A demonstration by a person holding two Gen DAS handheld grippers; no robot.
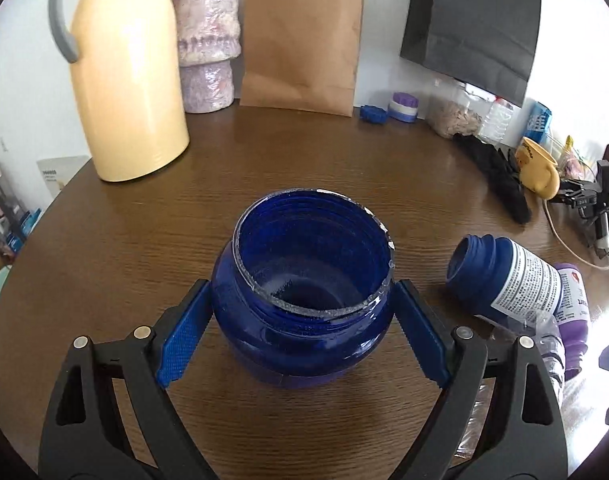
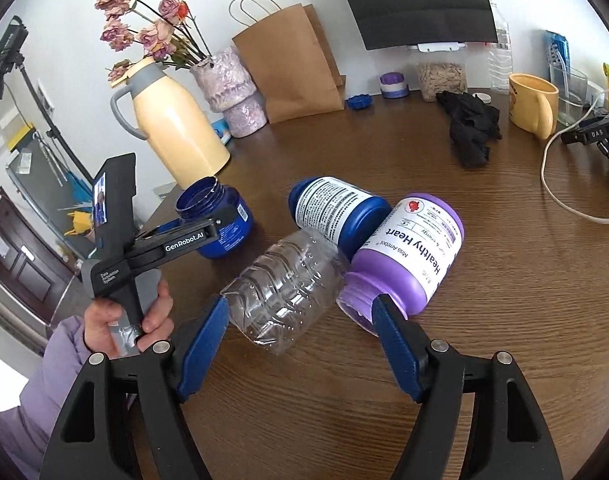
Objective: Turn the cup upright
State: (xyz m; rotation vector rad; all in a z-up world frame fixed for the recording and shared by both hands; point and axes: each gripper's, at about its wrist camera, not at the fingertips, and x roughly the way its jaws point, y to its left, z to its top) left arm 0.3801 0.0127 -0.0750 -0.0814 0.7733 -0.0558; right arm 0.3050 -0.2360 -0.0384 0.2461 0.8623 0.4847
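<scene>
A dark blue open jar [image 1: 304, 300] stands upright on the brown table, mouth up. My left gripper [image 1: 302, 320] has its blue pads against both sides of the jar below the neck. In the right wrist view the same jar [image 2: 216, 220] shows at the table's left edge with the left gripper [image 2: 192, 232] around it. My right gripper [image 2: 300, 340] is open and empty, low over a clear plastic bottle [image 2: 284, 296] that lies on its side. A blue bottle with a white label [image 2: 336, 212] and a purple bottle [image 2: 408, 256] lie beside it.
A cream thermos [image 2: 176, 136], a pink vase with dried flowers [image 2: 232, 88] and a brown paper bag [image 2: 296, 64] stand at the back. A yellow mug [image 2: 532, 100], a black cloth [image 2: 468, 124] and a white cable [image 2: 560, 184] are on the right.
</scene>
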